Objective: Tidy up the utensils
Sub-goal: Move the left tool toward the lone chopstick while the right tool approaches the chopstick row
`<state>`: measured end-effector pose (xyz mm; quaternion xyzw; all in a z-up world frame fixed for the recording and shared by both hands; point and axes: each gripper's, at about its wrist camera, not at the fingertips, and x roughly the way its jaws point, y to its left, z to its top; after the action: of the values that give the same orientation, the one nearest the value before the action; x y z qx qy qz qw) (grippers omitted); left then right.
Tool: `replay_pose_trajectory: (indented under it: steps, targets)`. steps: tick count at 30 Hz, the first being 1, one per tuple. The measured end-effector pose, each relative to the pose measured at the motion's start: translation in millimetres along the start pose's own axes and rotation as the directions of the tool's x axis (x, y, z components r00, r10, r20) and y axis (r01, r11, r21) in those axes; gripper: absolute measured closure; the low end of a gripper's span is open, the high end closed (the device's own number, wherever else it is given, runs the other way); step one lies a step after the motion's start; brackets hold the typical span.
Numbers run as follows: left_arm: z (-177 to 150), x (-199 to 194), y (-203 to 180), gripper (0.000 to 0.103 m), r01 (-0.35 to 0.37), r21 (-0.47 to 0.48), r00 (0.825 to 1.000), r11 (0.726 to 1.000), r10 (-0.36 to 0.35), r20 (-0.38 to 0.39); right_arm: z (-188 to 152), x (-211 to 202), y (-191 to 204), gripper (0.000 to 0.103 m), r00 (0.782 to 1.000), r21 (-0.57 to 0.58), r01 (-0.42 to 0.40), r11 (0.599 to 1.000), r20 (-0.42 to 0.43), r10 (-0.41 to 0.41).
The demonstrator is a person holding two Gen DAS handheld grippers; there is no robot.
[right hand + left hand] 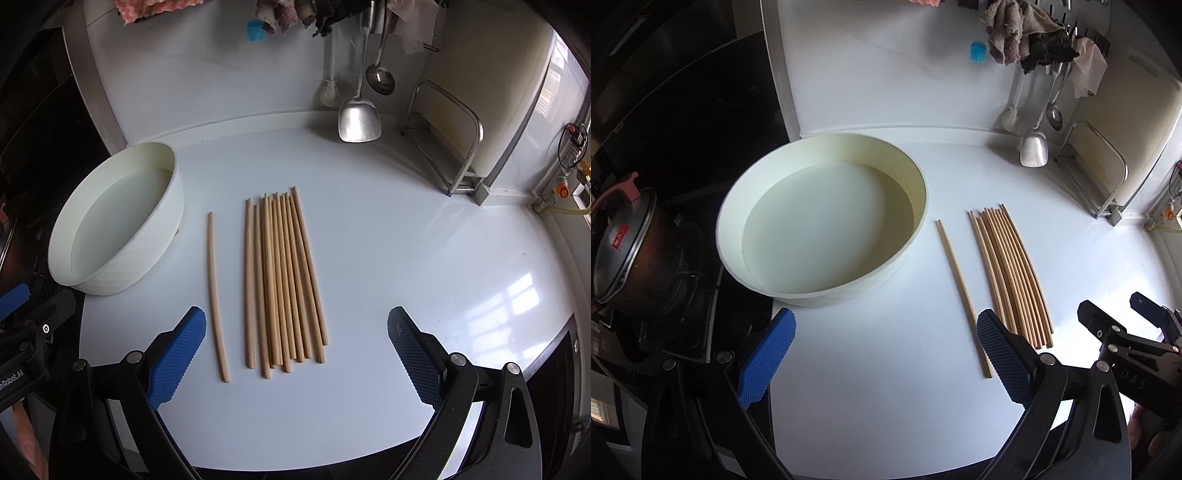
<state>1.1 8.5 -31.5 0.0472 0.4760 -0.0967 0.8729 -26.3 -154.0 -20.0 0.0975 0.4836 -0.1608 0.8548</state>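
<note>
Both grippers [886,354] [295,354] wide, chopsticks [284,280] untouched

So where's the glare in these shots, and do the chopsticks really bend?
Right wrist view: a window reflection glares on the counter at right. Both views: fisheye distortion bows the chopsticks, strongest in the left wrist view; the lone chopstick curves too.

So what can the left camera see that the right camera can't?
Only the left wrist view shows the dark pot with its lid on the stove, and the inside of the open left tool. Only the right wrist view shows the window's reflection on the counter and the inside of the open right tool. Both show the empty white tub, the lone chopstick, the chopstick bundle and the hanging spatula.
</note>
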Motion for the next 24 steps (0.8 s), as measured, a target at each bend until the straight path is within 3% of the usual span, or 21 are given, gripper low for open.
replay_pose_trajectory:
  steps: [7,14,19,24]
  targets:
    - [-3,29,-26,0.006,0.036,-0.011,0.999,0.999,-0.037,-0.014,-7,17,-38,0.009,0.999,0.001,-0.051,0.999,-0.002,0.051]
    - [-12,58,-49,0.006,-0.02,-0.115,0.999,0.993,0.017,-0.027,0,48,-68,0.009,0.992,-0.071,-0.111,0.991,0.057,0.115]
    - [-15,69,-66,0.006,-0.095,-0.104,0.995,0.99,0.096,0.0,8,81,-79,0.009,0.983,-0.08,-0.173,0.982,0.04,0.177]
    - [-18,92,-66,0.006,-0.075,-0.142,0.997,0.987,0.075,-0.006,10,111,-70,0.009,0.989,-0.105,-0.145,0.984,0.023,0.148]
